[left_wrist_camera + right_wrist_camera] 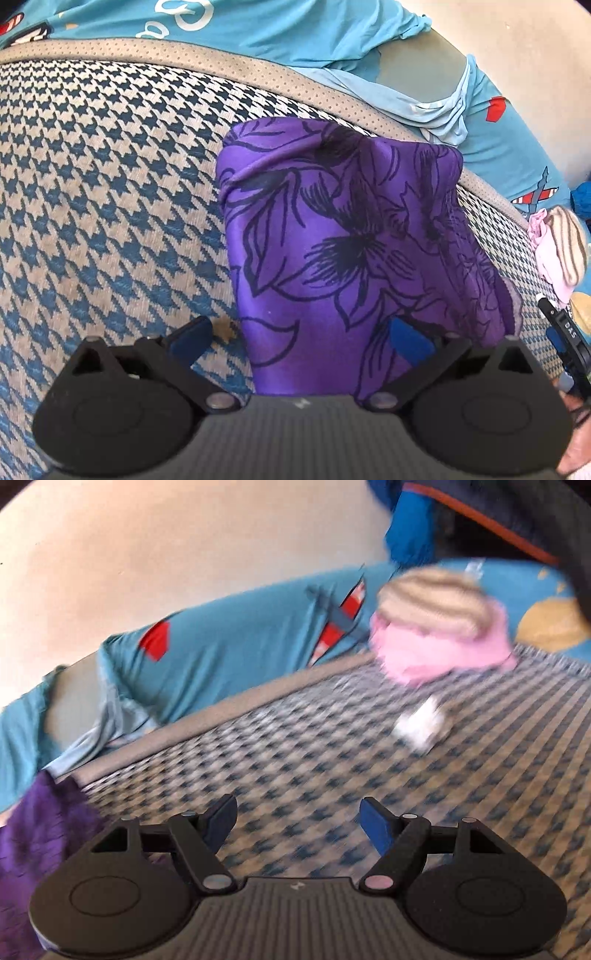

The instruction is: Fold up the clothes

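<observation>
Left wrist view shows your left hand-held gripper (300, 341) spread open over the purple garment (343, 236), lying compactly bunched on the houndstooth surface (110, 192) (right hand-held gripper (299, 821) open, empty).

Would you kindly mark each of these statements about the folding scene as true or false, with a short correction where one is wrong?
1. The purple floral garment lies on the houndstooth mat. True.
2. The left gripper is clamped shut on the purple garment. False: its jaws stand open, with the cloth lying between them.
3. The right gripper is open and holds nothing. True.
4. The pink clothing with a striped piece on top sits directly between the right gripper's fingers. False: it lies farther off, near the mat's far edge.
5. The sheet beside the mat is plain white. False: it is blue with printed patterns.
</observation>
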`<action>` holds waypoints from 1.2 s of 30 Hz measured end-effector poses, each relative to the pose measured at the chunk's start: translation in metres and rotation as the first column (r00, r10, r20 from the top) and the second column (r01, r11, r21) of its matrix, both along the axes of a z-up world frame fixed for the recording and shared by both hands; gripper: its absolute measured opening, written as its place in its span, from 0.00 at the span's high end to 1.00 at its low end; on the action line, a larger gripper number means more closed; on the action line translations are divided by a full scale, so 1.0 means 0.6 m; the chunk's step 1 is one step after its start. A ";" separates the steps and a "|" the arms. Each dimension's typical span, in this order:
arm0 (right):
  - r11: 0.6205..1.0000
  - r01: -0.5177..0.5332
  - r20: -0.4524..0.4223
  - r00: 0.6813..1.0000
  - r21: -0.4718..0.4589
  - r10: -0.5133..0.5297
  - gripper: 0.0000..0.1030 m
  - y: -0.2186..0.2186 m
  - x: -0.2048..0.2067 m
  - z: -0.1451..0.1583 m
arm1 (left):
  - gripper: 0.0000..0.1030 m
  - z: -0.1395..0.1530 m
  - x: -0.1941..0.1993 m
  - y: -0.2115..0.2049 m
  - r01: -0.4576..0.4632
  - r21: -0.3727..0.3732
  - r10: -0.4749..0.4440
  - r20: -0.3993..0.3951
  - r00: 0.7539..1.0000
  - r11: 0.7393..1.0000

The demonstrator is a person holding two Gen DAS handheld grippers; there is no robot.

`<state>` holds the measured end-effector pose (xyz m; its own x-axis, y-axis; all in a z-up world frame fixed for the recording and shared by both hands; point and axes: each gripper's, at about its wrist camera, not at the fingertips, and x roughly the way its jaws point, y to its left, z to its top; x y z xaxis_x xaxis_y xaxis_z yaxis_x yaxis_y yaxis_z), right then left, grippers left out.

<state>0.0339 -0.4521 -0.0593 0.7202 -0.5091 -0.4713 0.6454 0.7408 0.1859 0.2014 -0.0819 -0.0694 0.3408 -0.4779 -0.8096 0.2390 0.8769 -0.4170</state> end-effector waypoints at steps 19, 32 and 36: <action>0.984 0.172 -0.094 0.980 -0.051 -0.176 0.31 -0.135 0.026 -0.022 | 0.00 -0.007 0.016 -0.036 0.024 -0.006 -0.024 0.001 1.000 1.000; 0.931 0.351 -0.121 0.924 -0.102 -0.362 0.87 -0.156 0.023 -0.017 | 0.00 -0.011 0.021 -0.042 0.033 -0.005 -0.032 0.010 0.999 0.999; 0.769 0.609 -0.074 0.773 -0.193 -0.631 0.86 -0.158 -0.056 0.017 | 0.00 -0.010 0.019 -0.039 0.033 -0.007 -0.033 0.011 0.999 0.999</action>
<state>0.0004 -0.5468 -0.0490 0.1619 -0.8946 -0.4164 0.9832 0.1821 -0.0090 0.2128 -0.1054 -0.0751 0.3336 -0.4945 -0.8026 0.2720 0.8657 -0.4203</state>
